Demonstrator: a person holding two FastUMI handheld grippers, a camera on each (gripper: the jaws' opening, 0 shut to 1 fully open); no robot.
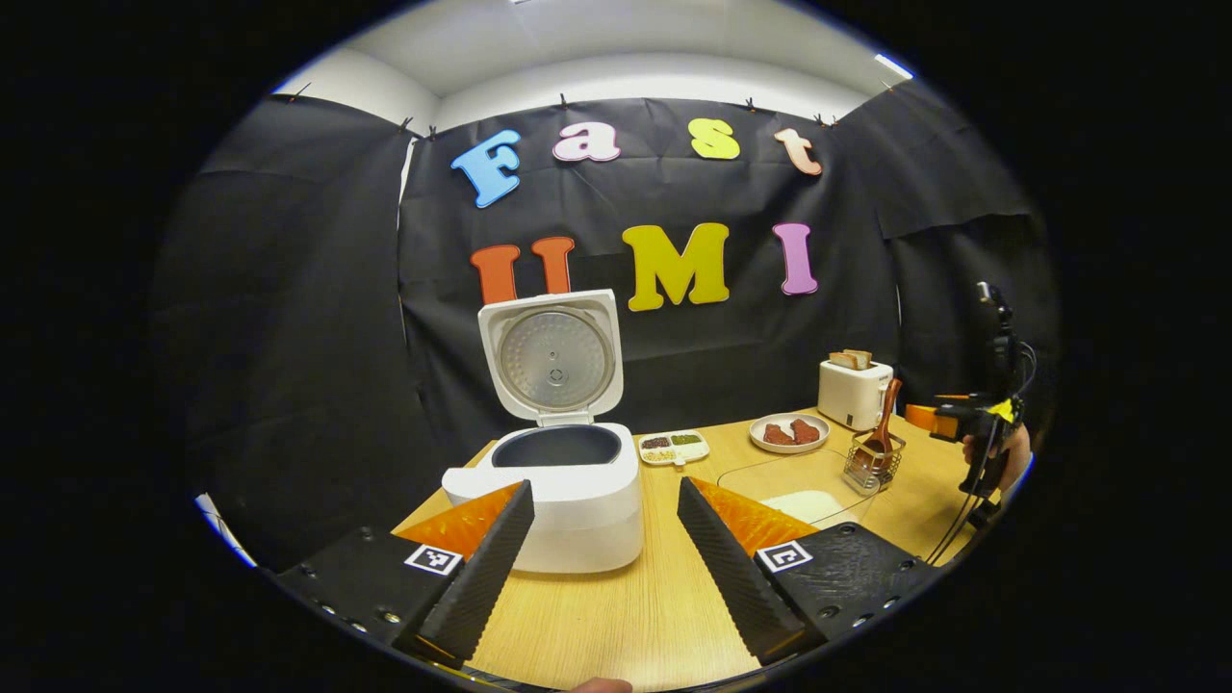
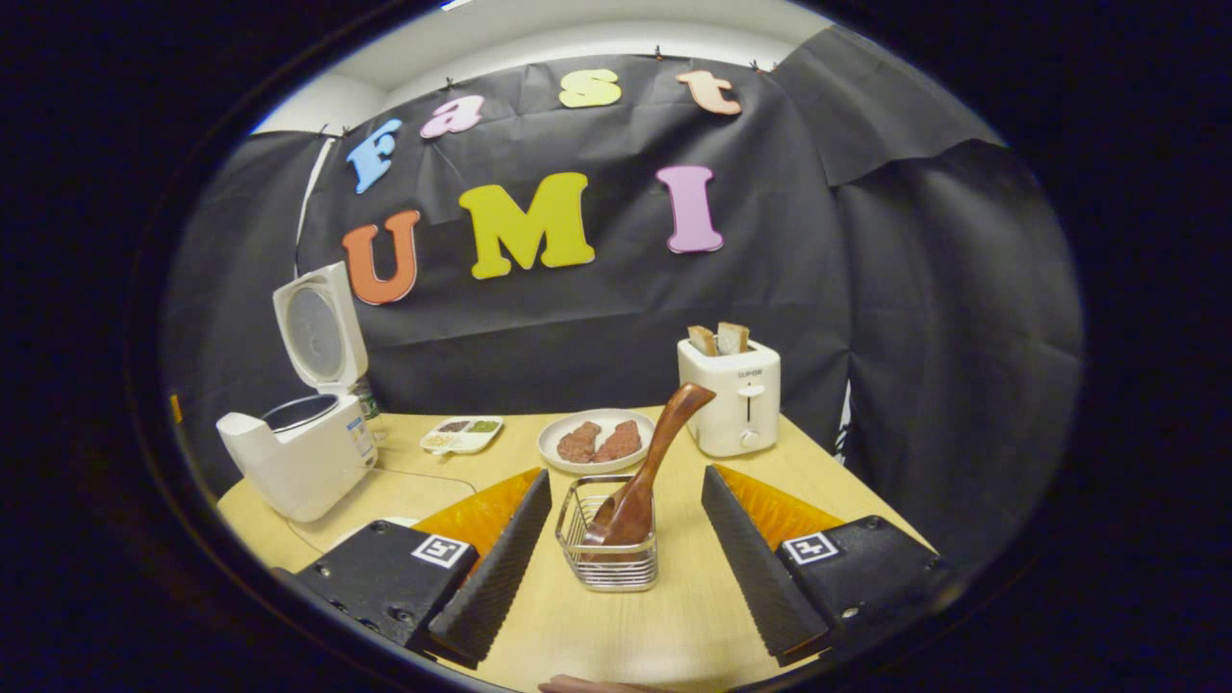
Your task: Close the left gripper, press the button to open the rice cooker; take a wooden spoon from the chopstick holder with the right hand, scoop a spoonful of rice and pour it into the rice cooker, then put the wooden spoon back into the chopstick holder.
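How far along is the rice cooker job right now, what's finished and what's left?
Done: the rice cooker stands with its lid up. In hand: the right gripper is open, its fingers on either side of the chopstick holder, not gripping the wooden spoon standing in it. The left gripper is open, holding nothing. Left: taking the spoon, scooping rice, pouring, returning it.

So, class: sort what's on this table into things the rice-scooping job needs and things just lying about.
Needed: rice cooker, wooden spoon, chopstick holder, glass dish of rice.

Lying about: toaster, plate of meat, divided snack tray.
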